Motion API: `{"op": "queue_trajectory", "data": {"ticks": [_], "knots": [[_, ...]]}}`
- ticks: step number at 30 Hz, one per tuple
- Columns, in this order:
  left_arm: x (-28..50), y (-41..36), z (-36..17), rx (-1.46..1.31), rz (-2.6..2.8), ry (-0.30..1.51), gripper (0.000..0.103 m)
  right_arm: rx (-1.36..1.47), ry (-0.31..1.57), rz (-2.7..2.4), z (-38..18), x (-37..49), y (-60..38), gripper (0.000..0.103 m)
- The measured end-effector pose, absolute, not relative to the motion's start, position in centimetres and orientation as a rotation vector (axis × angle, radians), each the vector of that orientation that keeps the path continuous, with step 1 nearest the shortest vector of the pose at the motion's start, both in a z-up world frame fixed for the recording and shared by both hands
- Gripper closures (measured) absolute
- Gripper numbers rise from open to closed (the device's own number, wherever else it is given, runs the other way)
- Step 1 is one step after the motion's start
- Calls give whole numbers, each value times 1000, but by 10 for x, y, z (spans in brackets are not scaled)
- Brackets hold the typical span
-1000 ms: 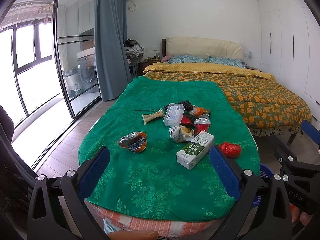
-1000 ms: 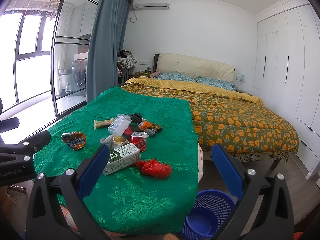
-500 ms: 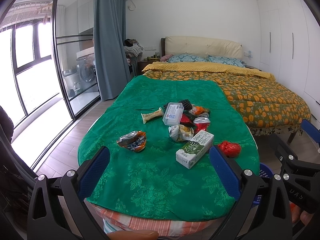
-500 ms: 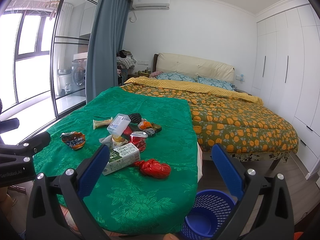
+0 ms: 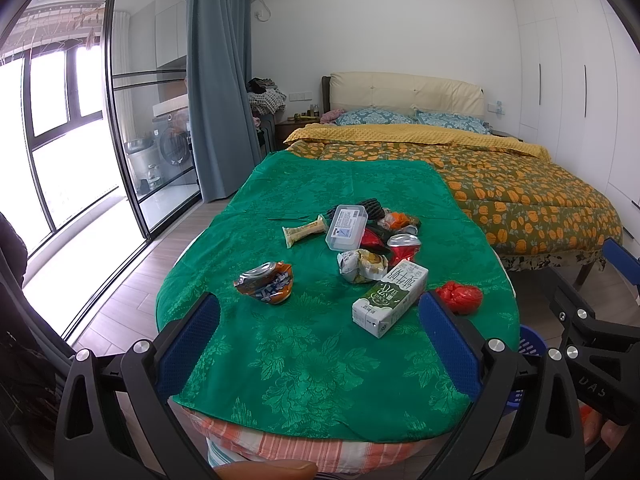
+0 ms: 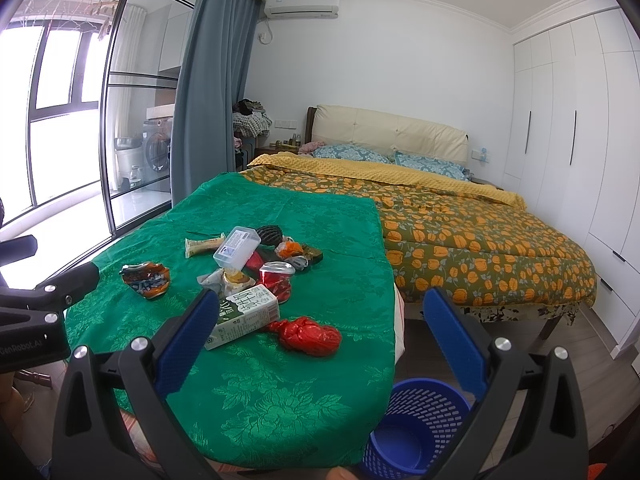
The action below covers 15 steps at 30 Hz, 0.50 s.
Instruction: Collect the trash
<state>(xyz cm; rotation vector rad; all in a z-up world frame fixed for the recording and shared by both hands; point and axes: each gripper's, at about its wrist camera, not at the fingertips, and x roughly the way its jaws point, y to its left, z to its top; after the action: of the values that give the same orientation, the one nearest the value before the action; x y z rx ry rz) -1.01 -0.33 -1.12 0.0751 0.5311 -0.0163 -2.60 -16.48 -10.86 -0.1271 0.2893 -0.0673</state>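
Black tongs [image 5: 320, 344], blue ribbed pads [image 5: 188, 344], silver screws

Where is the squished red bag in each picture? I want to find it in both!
Left wrist view: the red bag lies right of centre on the green cloth, just past the right-hand blue finger pad.
Right wrist view: the red bag lies near the middle, close to the cloth's right edge, above the blue basket.
Shared landmark: the green-and-white carton sits just left of the bag in both.
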Motion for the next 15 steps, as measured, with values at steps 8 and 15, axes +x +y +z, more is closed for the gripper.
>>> {"op": "queue_trajectory", "data": {"ticks": [8,15], "knots": [[-9,-3,-10,75,-18,531,4,-126,291,-67,-109,-25,-166,5],[-10,-3,-11,75,-18,531,4,-126,291,-67,-108,-25,-166,5]]}}
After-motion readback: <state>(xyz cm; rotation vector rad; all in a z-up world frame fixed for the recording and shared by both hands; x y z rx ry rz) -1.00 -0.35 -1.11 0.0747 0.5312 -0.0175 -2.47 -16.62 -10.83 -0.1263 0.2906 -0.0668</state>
